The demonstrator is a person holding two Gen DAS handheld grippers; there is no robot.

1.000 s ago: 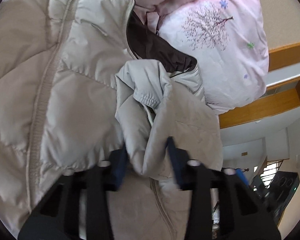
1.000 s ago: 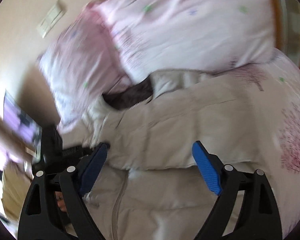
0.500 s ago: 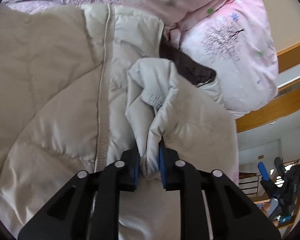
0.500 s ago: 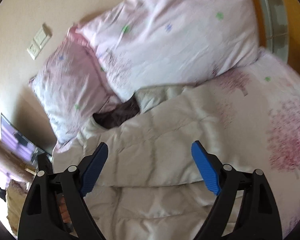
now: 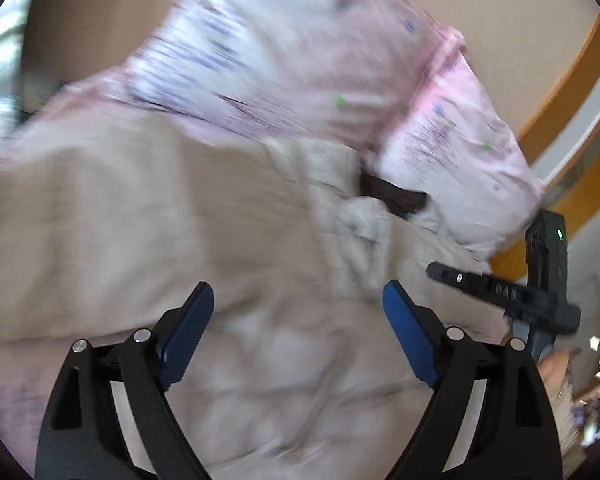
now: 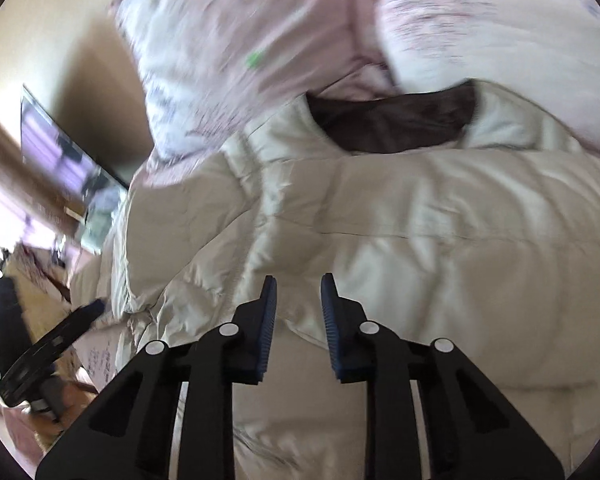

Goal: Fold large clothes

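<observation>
A large beige padded jacket (image 5: 140,240) with a dark brown collar lining (image 5: 396,196) lies spread on the bed. It also fills the right wrist view (image 6: 420,240), collar lining (image 6: 392,124) at the top. My left gripper (image 5: 298,320) is wide open and empty above the jacket, a sleeve folded across the jacket's front ahead of it. My right gripper (image 6: 298,312) has its jaws nearly closed around a raised fold of the jacket fabric. The right gripper also shows at the right edge of the left wrist view (image 5: 500,292). Both views are motion-blurred.
Two pink floral pillows (image 5: 300,60) lie beyond the collar against the beige wall; they also show in the right wrist view (image 6: 260,40). A wooden bed frame (image 5: 572,80) runs at the right. A dark screen (image 6: 68,148) stands by the bed's left side.
My left gripper has let go of the sleeve, opened wide and pulled back. My right gripper has moved down onto the jacket and closed from wide open to nearly shut on a fold.
</observation>
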